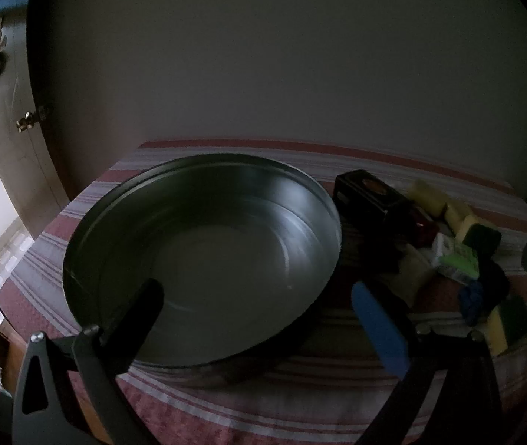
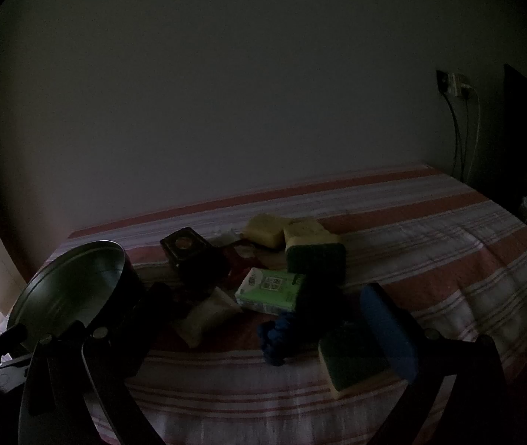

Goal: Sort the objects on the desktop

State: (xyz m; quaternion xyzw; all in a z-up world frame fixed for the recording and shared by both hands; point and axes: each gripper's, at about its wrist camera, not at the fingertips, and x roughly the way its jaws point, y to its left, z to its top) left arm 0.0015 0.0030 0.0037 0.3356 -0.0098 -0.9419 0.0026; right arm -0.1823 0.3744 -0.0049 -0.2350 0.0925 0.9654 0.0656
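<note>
Desktop objects, assorted, lie heaped at centre of the right wrist view on a bench (image 2: 430,230) covered in red-and-white striped cloth. Listed: two pale yellow sponges (image 2: 263,230), soft and blocky, at the back of the heap; a green-topped scouring sponge (image 2: 315,259) just in front of them; a second scouring sponge (image 2: 352,363), green face over a yellow body, at lower right; a green-and-white tissue pack (image 2: 269,291), soft plastic wrap; a dark, glossy square box (image 2: 189,256); a blue crumpled item (image 2: 276,337), material unclear in the dim light.

A metal basin (image 1: 89,237), round, smooth and empty, fills the centre of the left wrist view, left of the heap. You would judge it the receptacle, which explains its clear side of the cloth.

Your left gripper (image 1: 259,319) hangs over the basin's near rim, fingers spread to their widest, holding nothing. Your right gripper (image 2: 274,330) faces the heap, fingers likewise fully apart and empty, apparently lined up for a first pick.
</note>
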